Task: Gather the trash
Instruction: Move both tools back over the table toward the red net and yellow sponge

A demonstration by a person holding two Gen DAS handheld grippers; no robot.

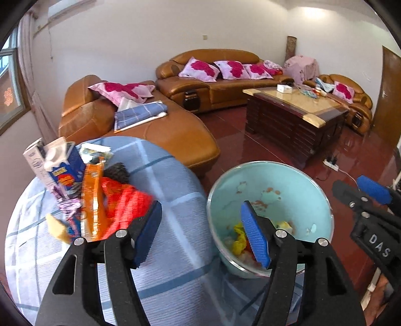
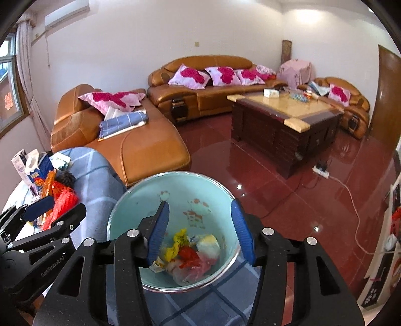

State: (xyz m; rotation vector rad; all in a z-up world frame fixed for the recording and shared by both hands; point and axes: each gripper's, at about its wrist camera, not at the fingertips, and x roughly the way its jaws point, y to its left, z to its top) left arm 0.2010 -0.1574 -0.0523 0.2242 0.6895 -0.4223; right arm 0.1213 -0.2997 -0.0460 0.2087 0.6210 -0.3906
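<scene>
2 open claws, left [image 1: 200,233] & right [image 2: 200,233], 1 bin [image 2: 215,193], 1 trash pile [image 1: 95,198]

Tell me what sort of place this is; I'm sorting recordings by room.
Most likely a home living room: a tan leather sofa with pink cushions, a dark wooden coffee table, and a window air conditioner high on the wall.

A lived-in home sitting room.

A tan leather sectional sofa [image 2: 213,82] runs along two white walls, strewn with pink floral cushions [image 2: 189,76] and a folded blue checked cloth [image 2: 122,125]. A dark wooden coffee table [image 2: 285,117] stands on glossy red floor tiles [image 2: 288,195], a power strip [image 2: 322,171] trails its cord, and a curtained window [image 2: 10,95] sits beneath a wall-mounted air conditioner [image 2: 66,12].
</scene>
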